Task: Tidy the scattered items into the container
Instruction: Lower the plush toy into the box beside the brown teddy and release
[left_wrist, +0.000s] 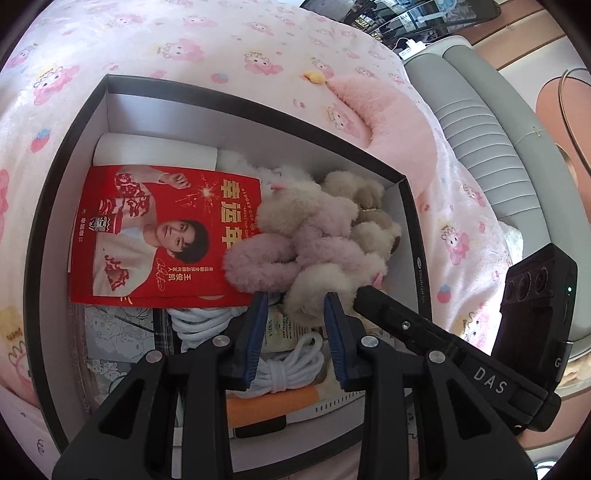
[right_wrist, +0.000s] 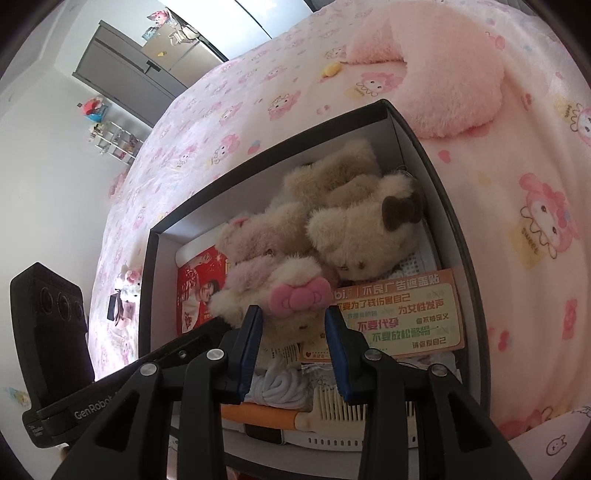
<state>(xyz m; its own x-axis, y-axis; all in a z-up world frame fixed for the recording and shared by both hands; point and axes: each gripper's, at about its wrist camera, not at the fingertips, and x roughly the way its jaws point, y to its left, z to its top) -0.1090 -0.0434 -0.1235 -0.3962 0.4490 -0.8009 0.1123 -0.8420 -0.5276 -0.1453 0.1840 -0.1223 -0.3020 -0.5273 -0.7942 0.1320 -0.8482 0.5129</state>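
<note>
**Two grippers poised over a crowded box**

We see the dark-rimmed white cardboard box (left_wrist: 74, 155) on the pink cartoon-print blanket (left_wrist: 192, 40), packed with a cream-and-pink plush bunny (left_wrist: 295, 240), a red printed packet (left_wrist: 159, 236) at nine o'clock and a coiled white rope (left_wrist: 284, 365) at six. Our left gripper (left_wrist: 295, 306) and right gripper (right_wrist: 292, 314) hang partly open, gripping nothing we can see. A fluffy pink cushion (right_wrist: 454, 85) lies at one o'clock outside.

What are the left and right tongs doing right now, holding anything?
Left tongs: open, nothing held, over the dark cardboard box.
Right tongs: open, nothing held, by the pink-bowed beige plush toy.
</note>
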